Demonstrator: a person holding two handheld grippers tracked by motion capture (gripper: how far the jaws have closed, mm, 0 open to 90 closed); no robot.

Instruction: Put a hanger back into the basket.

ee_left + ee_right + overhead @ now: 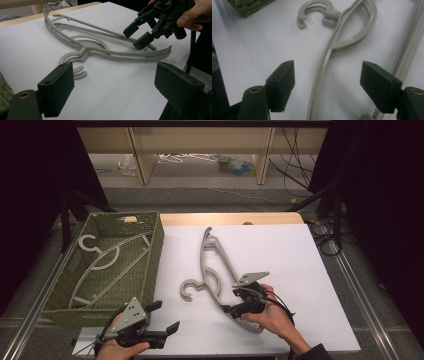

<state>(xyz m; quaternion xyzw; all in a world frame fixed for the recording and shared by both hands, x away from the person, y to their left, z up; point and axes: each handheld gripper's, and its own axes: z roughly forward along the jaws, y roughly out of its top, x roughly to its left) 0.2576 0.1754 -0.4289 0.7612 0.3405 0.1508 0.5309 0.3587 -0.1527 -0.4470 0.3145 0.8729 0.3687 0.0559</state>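
A white tabletop (280, 250) with a wooden far edge carries a grey hanger (216, 270) at its middle. The right tool (235, 304) straddles the hanger's near arm, jaws wide; the left tool (162, 317) is wide too. A green basket (155, 245) sits left; cables trail across the far floor (200, 195).

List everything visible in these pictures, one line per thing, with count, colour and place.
grey plastic clothes hanger on the sheet: one or more stacked, count unclear, grey, middle of the sheet, hook toward the basket
grey plastic hanger in the basket: at least one, grey, lying inside the basket
green woven basket: one, olive green, left of the sheet
white sheet: one, white, covering the tabletop
wooden table edge: one, light wood, far side
cables: several, black, floor beyond the table
left gripper: one, black, open, near left edge of the sheet
right gripper: one, black, open, jaws straddling the hanger's arm
hands: two, holding the grippers
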